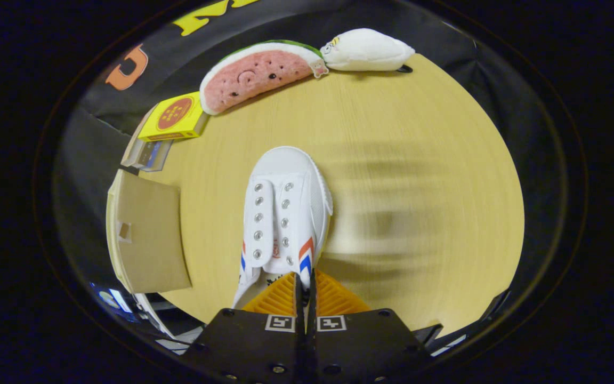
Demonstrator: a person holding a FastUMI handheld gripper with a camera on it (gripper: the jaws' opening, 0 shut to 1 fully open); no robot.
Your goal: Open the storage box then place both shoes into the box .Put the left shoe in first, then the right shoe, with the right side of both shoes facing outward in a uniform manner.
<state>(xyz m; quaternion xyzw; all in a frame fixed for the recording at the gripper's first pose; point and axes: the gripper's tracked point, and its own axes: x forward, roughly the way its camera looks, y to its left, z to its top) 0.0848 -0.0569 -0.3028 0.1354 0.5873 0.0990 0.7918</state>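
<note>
Presently the gripper (305, 290), fingers pinched on the collar of the white shoe (284, 213), whose toe points ahead; the storage box (147, 234) lies forward-left. Keep the pinch firm and carry level.

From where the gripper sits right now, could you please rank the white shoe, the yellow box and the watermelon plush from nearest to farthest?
In the gripper view, the gripper has its fingers closed on the shoe's side wall.
1. White shoe: pinched between the fingers, toe pointing away.
2. Yellow box: beyond the shoe, to its left.
3. Watermelon plush: farther back, by the booth wall.
</note>
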